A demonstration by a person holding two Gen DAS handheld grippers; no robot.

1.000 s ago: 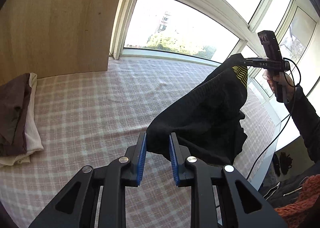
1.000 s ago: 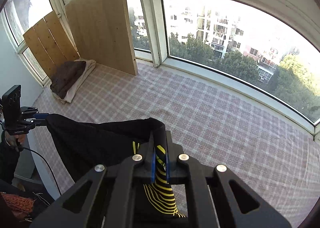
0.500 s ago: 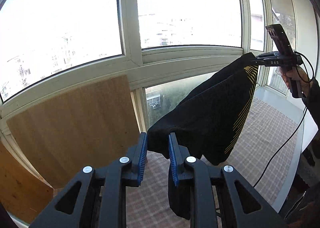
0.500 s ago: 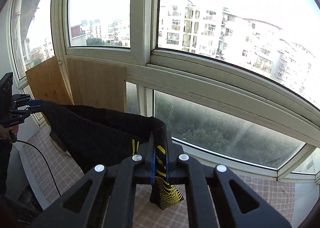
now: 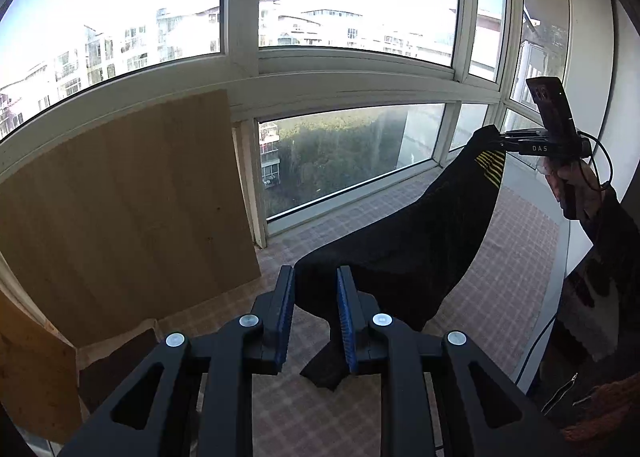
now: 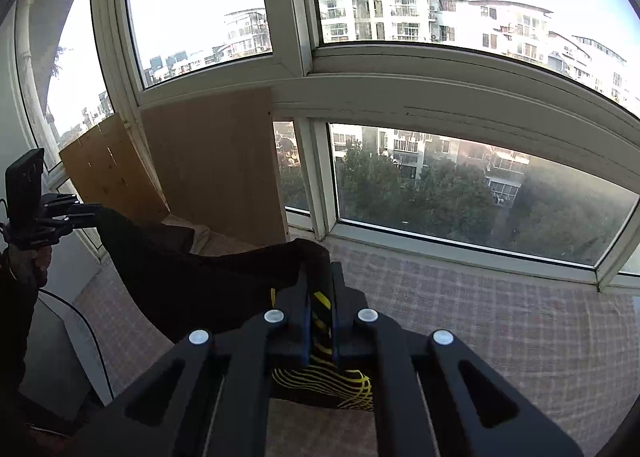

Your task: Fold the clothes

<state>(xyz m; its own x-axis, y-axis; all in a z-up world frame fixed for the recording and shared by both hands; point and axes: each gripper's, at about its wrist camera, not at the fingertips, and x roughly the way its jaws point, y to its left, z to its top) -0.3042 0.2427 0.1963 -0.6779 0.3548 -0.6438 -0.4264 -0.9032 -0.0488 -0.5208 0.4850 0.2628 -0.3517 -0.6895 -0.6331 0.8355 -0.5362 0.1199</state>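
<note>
Left wrist: right gripper (image 5: 498, 140) (lettered "DAS")

Wooden board (image 5: 120, 197) against window (image 5: 340, 161); checked cloth (image 6: 500, 317).

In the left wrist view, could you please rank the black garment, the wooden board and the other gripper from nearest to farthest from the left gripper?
1. The black garment: clamped in the left gripper, draping rightward.
2. The wooden board: leaning against the window on the left, beyond the fingertips.
3. The right gripper: upper right, holding the garment's far end.
</note>
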